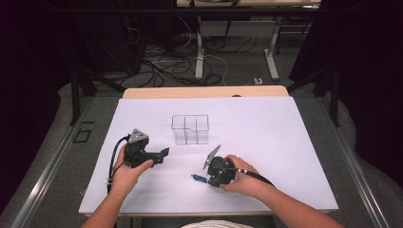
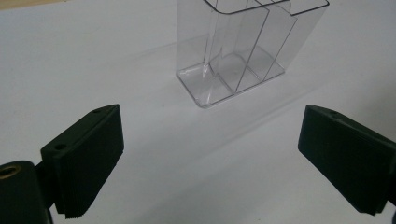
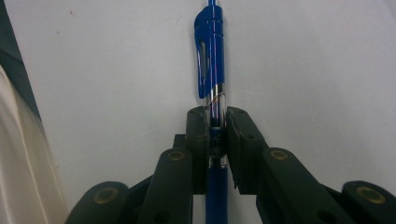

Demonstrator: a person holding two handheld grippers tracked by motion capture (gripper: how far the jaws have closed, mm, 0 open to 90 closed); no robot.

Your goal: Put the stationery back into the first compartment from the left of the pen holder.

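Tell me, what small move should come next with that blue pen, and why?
Probably lift the blue pen off the table: the right tongs are shut on it, and the clear divided holder stands farther back, while the left tongs are open.

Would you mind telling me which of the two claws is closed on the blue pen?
The right claw: it is clamped on the blue pen, whereas the left claw gapes open, facing the clear organizer.
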